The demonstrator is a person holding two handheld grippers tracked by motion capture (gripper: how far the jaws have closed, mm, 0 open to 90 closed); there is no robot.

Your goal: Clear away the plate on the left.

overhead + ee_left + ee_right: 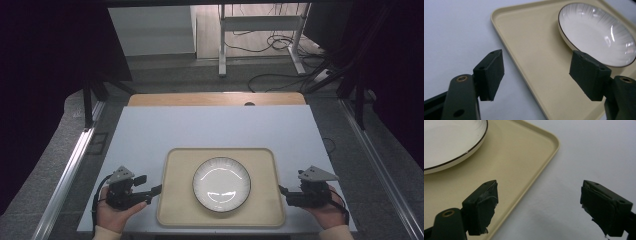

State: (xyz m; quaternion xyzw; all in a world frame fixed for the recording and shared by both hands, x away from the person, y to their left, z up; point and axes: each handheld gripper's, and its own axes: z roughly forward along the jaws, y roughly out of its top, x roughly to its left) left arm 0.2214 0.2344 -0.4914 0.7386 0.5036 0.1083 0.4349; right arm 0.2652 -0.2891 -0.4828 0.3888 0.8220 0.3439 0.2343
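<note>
While both grippers sit at the tray (175, 210) edges, left gripper (159, 189) and right gripper (281, 190) have jaws wide, holding nothing; plate (221, 183) sits centered.

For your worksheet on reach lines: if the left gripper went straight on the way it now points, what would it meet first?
Probably the near edge of the tray: the open left gripper straddles it, the plate lying farther on.

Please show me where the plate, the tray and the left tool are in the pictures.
plate (221, 183), high view, centre of its white bowl.
tray (177, 200), high view, bare floor left of the plate.
left tool (536, 75), left gripper view, midway between its open tips.
</note>
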